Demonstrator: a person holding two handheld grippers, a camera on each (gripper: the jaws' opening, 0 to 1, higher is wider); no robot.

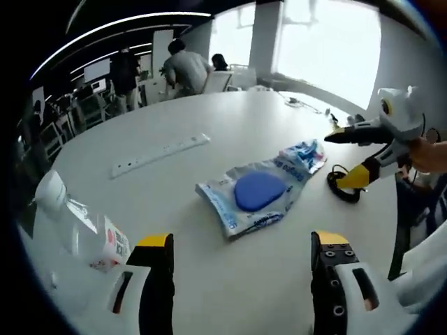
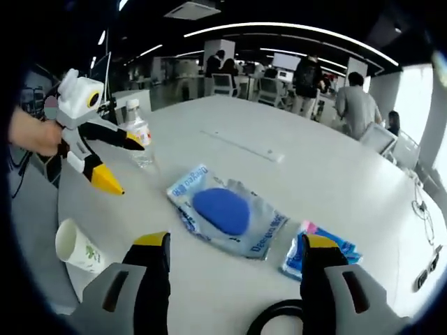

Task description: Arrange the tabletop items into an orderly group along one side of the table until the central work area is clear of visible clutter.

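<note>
White table [image 1: 230, 132] holds blue pouch [image 1: 255, 194] beyond left gripper's [image 1: 241, 244] spread jaws

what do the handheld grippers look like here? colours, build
Both match: the left gripper and right gripper each have two grey jaws with dark slots and yellow tips. From outside, each shows a white housing and black arms ending in yellow points. No sleeve is visible on the hand.

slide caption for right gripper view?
Open right claw faces a clear plastic pouch holding a blue oval on the white round table.
</note>
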